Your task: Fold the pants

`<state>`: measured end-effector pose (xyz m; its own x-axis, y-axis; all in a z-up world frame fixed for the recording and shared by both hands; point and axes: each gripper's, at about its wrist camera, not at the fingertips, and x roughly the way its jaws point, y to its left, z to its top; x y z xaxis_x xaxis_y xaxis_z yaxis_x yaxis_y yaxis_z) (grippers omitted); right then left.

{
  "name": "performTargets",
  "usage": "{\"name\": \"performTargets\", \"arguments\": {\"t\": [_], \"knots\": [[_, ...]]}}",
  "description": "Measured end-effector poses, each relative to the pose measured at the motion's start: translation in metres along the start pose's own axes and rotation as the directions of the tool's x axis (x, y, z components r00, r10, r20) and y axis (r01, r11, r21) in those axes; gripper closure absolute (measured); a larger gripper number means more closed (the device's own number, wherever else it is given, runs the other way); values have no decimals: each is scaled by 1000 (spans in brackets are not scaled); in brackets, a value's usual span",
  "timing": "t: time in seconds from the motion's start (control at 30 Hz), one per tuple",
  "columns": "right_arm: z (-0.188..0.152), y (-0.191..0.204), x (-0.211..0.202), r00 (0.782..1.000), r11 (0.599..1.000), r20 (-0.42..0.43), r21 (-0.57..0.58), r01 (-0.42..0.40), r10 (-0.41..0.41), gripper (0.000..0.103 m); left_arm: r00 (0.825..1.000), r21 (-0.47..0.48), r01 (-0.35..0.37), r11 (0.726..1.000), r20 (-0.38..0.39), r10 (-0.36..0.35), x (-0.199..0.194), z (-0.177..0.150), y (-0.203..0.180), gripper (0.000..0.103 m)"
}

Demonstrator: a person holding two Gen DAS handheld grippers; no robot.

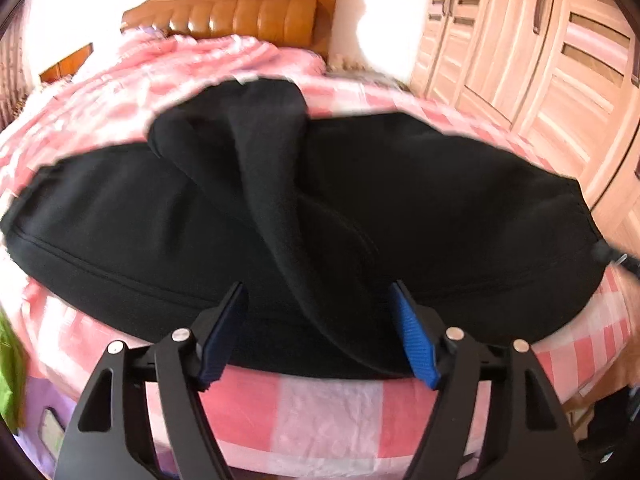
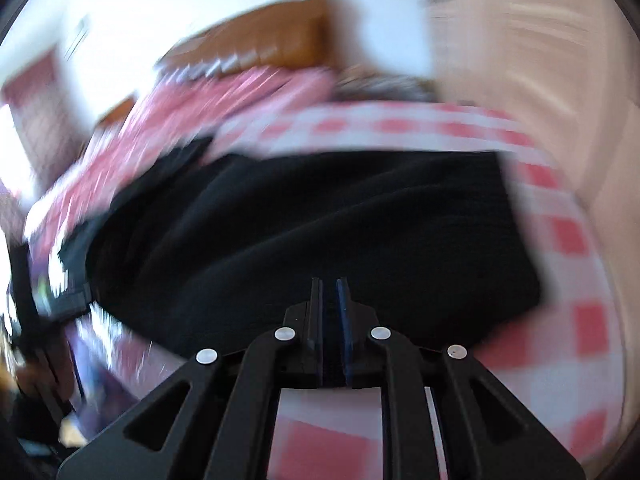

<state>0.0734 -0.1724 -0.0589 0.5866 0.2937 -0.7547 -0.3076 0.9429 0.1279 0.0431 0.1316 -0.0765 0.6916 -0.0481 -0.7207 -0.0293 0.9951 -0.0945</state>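
The black pants (image 1: 400, 200) lie spread across a bed (image 1: 328, 404) covered in a pink-and-white checked sheet, filling the middle of the left wrist view from about 9 o'clock to 3 o'clock. One part of the cloth is folded over the rest and runs as a thick ridge from about 12 o'clock down toward 6 o'clock, ending between the fingers of the left gripper (image 1: 318, 292). That gripper's jaws stand well apart, the blue pads (image 1: 414, 332) on either side of the ridge without pressing on it, so nothing is clamped. Beyond the pants, at 12 o'clock, a rumpled pink quilt (image 1: 168, 68) lies before a brown padded headboard (image 1: 244, 12), and a pale wooden wardrobe (image 1: 520, 52) stands at 2 o'clock. A bit of green cloth (image 1: 10, 376) shows at the 8 o'clock edge. The right wrist view is badly smeared by motion. In it the pants (image 2: 320, 232) again cover the centre, with the checked sheet showing around them from 1 o'clock down to 5 o'clock. The right gripper (image 2: 330, 284) sits at 6 o'clock over the near edge of the pants, its jaws drawn together with only a thin slit between the pads; whether any cloth is pinched in that slit cannot be told through the blur.
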Motion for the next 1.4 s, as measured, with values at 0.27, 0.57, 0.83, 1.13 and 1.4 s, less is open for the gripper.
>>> {"name": "performTargets", "arguments": {"t": [0.27, 0.57, 0.83, 1.13, 1.4], "knots": [[-8, 31, 26, 998, 991, -40, -117, -62, 58, 11, 993, 2, -69, 998, 92, 68, -35, 86, 29, 5], [-6, 30, 22, 995, 994, -43, -60, -89, 87, 11, 961, 74, -149, 986, -225, 162, 147, 230, 1, 14], [-2, 23, 24, 990, 991, -42, -32, -132, 131, 11, 919, 74, -183, 980, -341, 197, 220, 228, 15, 95], [0, 15, 24, 986, 986, -27, -19, -167, 166, 11, 991, -170, -120, 978, 38, 128, 42, 204, 132, 96], [-1, 13, 24, 985, 985, -22, -9, -172, 172, 11, 969, -363, -216, 906, 35, 244, -46, 77, 251, 95]]}}
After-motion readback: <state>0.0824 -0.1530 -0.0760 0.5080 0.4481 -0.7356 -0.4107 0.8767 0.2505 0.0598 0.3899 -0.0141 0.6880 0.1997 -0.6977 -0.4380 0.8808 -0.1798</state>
